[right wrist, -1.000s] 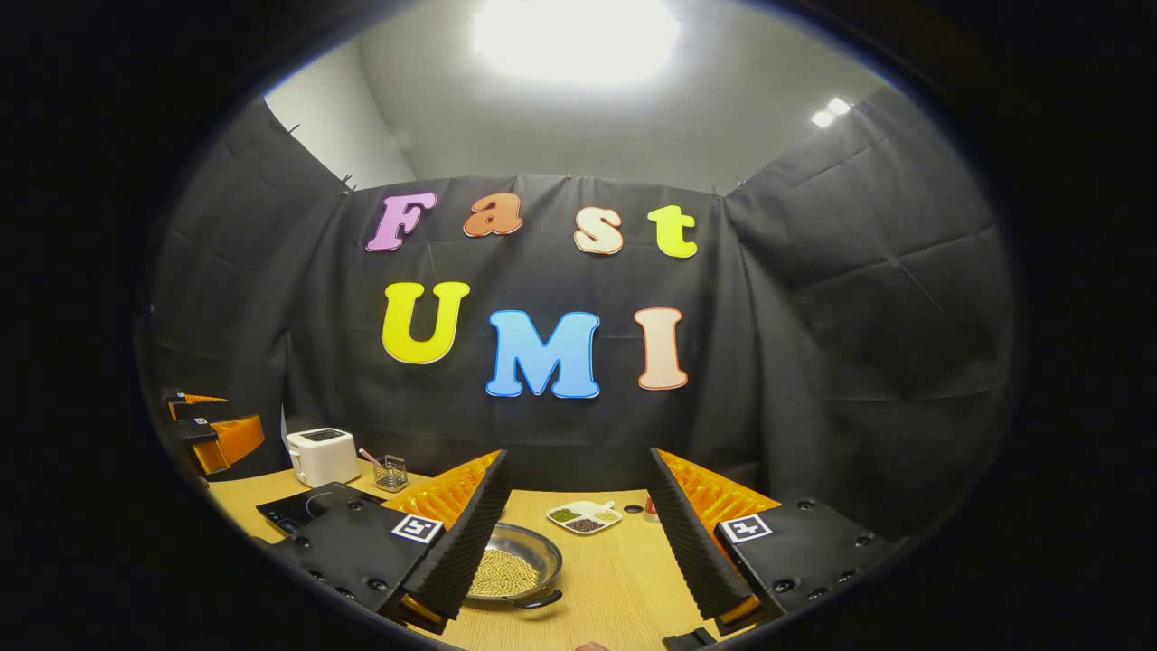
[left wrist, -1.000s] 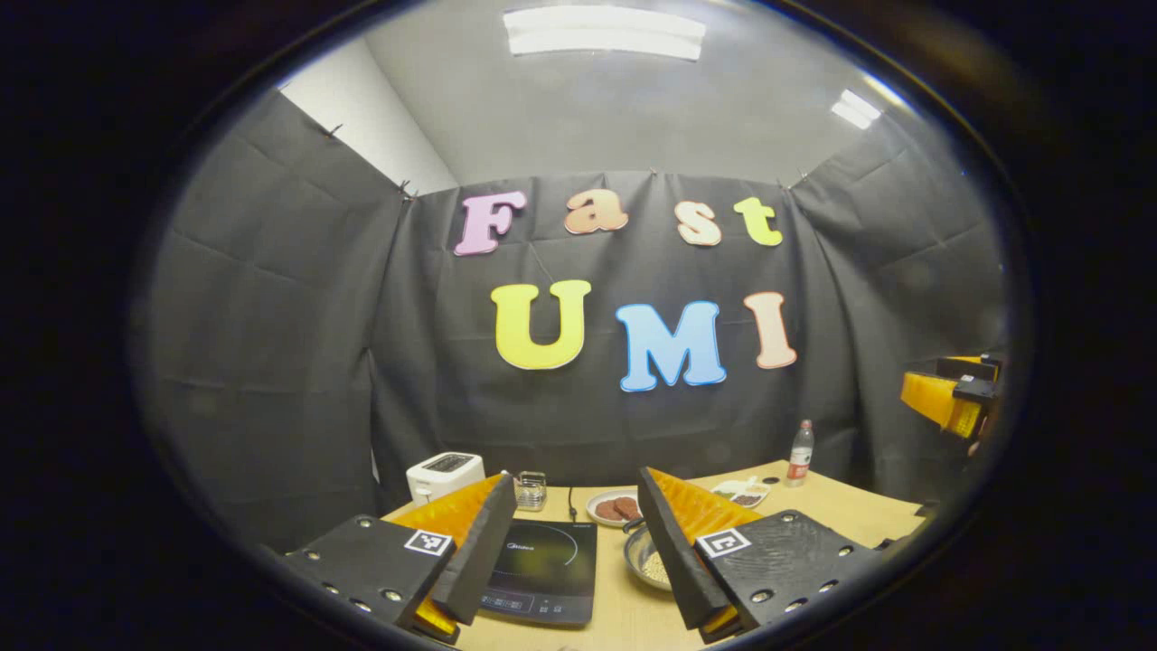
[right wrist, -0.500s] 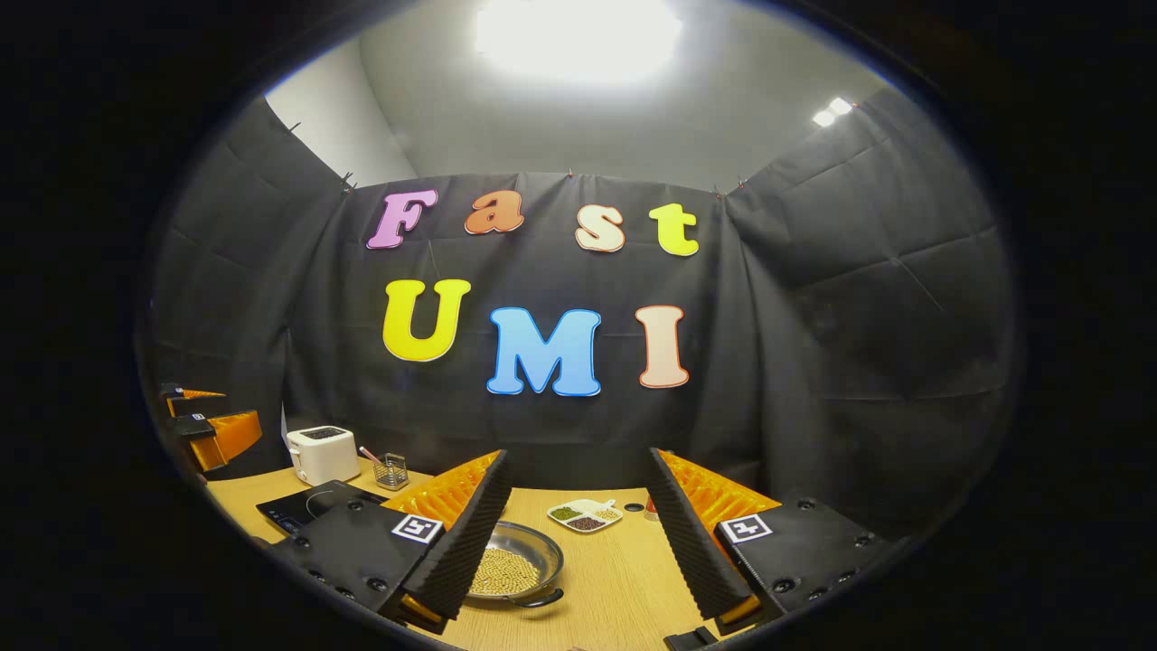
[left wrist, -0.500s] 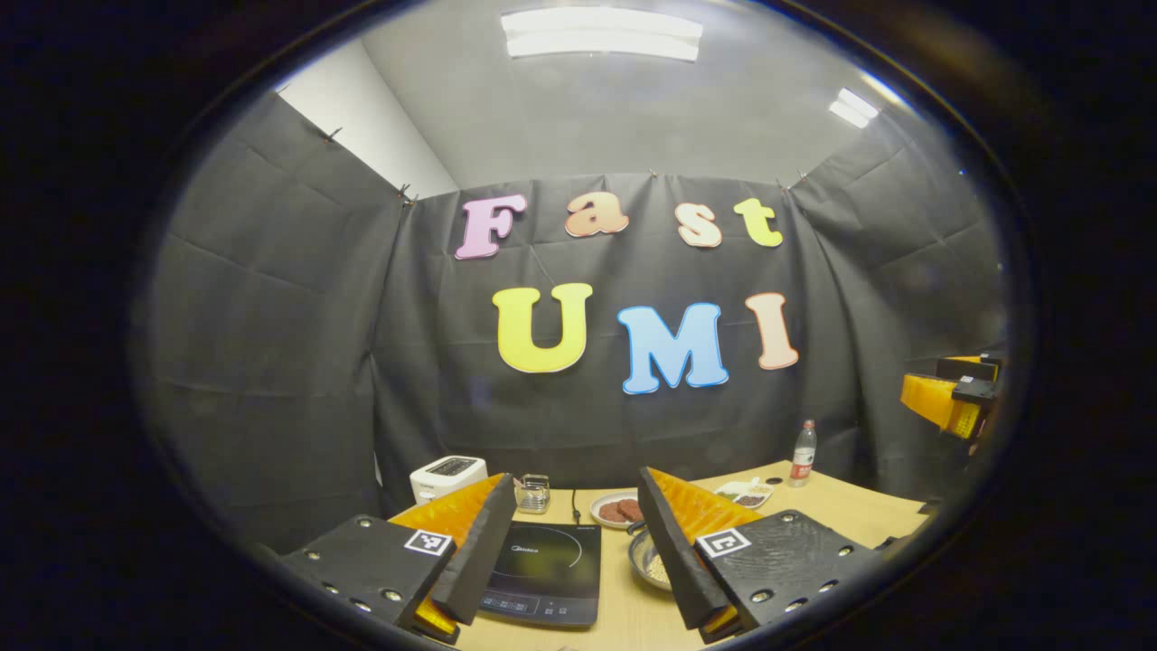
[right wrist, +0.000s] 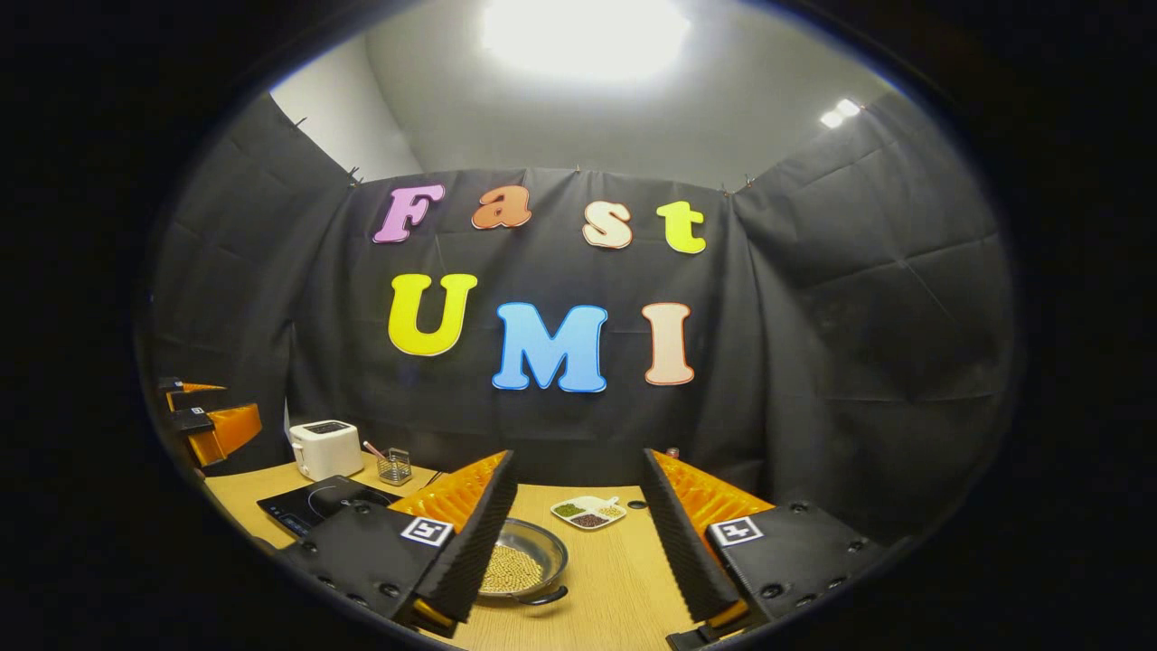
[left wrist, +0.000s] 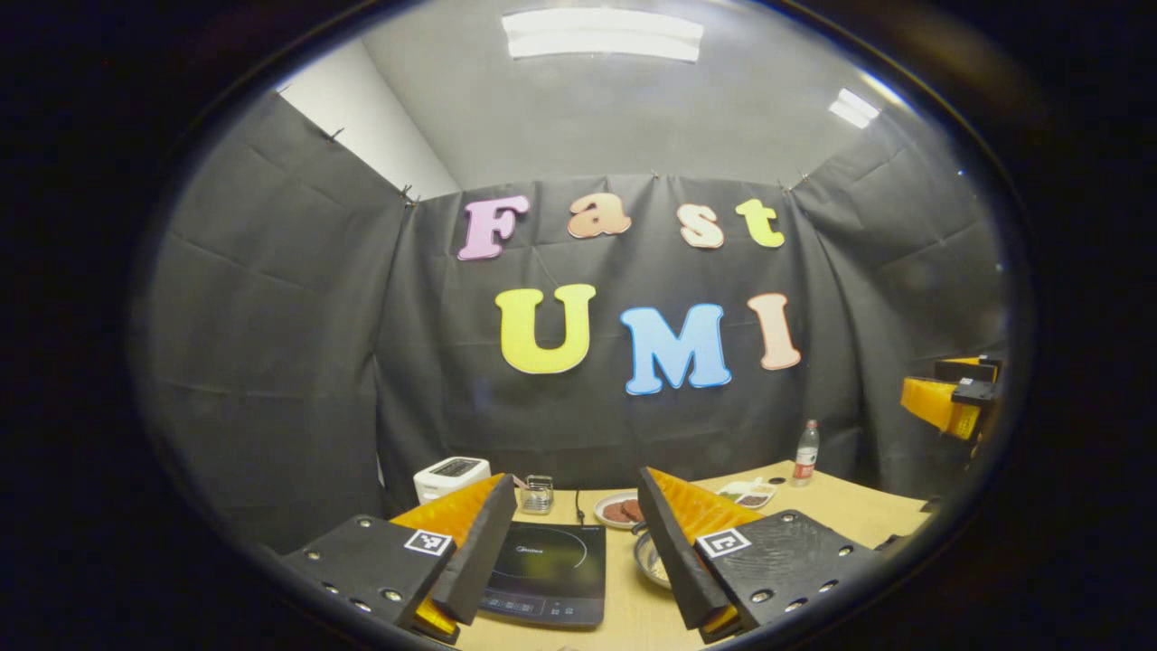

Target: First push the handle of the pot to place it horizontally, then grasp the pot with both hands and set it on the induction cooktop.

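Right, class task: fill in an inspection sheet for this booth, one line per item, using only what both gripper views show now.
Surface: wooden table, light, bare in front.
Job's things: pot holding pale grains, off the induction cooktop.
Clutter: toaster, wire holder, divided dish, plate of brown patties, bottle.
Grippers: left gripper open; right gripper open; neither touches anything.
Cables: dark cord behind the cooktop.
Surroundings: black cloth walls, ceiling lights.

left tongs (left wrist: pixel 569 551) eased back slightly | right tongs (right wrist: pixel 574 533) tilted down; pot (right wrist: pixel 524 568) shows more
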`<state>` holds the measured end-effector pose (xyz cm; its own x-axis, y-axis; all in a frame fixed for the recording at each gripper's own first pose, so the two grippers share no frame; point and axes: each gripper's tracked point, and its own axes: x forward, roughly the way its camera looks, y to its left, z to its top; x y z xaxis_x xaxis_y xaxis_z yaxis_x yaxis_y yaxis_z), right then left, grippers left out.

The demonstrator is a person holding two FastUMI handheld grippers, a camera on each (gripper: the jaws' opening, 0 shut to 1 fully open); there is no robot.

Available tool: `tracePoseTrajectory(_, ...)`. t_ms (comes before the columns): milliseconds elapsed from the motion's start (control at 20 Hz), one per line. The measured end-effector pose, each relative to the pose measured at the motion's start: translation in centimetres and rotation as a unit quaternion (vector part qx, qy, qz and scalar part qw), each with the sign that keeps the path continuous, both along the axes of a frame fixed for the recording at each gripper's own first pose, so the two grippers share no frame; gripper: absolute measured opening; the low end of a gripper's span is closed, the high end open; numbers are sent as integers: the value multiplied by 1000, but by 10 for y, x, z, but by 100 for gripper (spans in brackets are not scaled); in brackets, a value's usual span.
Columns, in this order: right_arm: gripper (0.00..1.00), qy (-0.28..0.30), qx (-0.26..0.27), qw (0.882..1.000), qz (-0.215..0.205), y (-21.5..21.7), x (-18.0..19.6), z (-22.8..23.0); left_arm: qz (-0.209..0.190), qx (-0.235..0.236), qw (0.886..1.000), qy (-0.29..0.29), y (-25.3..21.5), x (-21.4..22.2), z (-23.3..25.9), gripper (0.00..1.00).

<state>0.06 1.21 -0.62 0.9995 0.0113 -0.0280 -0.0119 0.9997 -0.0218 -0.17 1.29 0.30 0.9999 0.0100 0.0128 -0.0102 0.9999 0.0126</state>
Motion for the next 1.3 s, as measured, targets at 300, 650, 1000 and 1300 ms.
tracePoseTrajectory(300, 63, 0, -5, 1000, -4, 8, -2, 3, 1, 0, 1000, -3, 11, -1, 1, 80)
tracePoseTrajectory(650, 12, 21, -3, 1000, 20, 36, 3, -10, 2, 2, 1000, -7, 34, 6, 1, 80)
tracePoseTrajectory(1000, 3, 103, -3, 992, 75, 77, 9, -55, 9, 6, 1000, -18, 71, 11, -2, 80)
tracePoseTrajectory(1300, 2, 175, -19, 975, 137, 99, 6, -99, 30, 1, 999, -11, 85, 12, -9, 82)
